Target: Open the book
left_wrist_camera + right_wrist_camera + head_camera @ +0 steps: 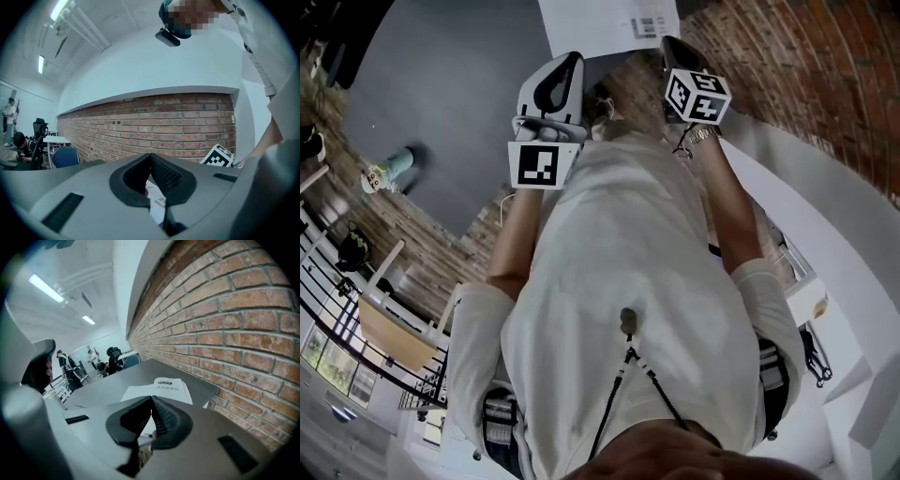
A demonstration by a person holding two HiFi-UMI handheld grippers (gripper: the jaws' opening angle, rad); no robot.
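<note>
1. My left gripper [151,157] is pressed together. The two dark pads meet at the tips and there's nothing pinched between them.
2. Same deal with my right gripper [151,401]: the jaws are closed on each other and it's empty.
3. The book [161,389] is lying flat on the grey table [112,380] with its white pages facing up, so it looks open to me. It's at the far edge of the table, right beside the brick wall [229,329].
4. Neither gripper is touching the book. Both are held up above it and clear of the pages.
5. From the head view, both grippers are out in front of my chest, with the left one at the picture's left. The book is just past their tips at the top edge, and there's some small print on the page.
6. In the left gripper view, a bit of white printed page shows through the gap below the jaw tips. The marker cube [218,157] of my right gripper sits off to the right of it.
7. There's a metal band [704,136] on my right wrist.
8. Background stuff: a few people [66,365] are standing at the far end of the room, there's a blue chair [64,157], and there are strip lights [46,288] on the ceiling.
</note>
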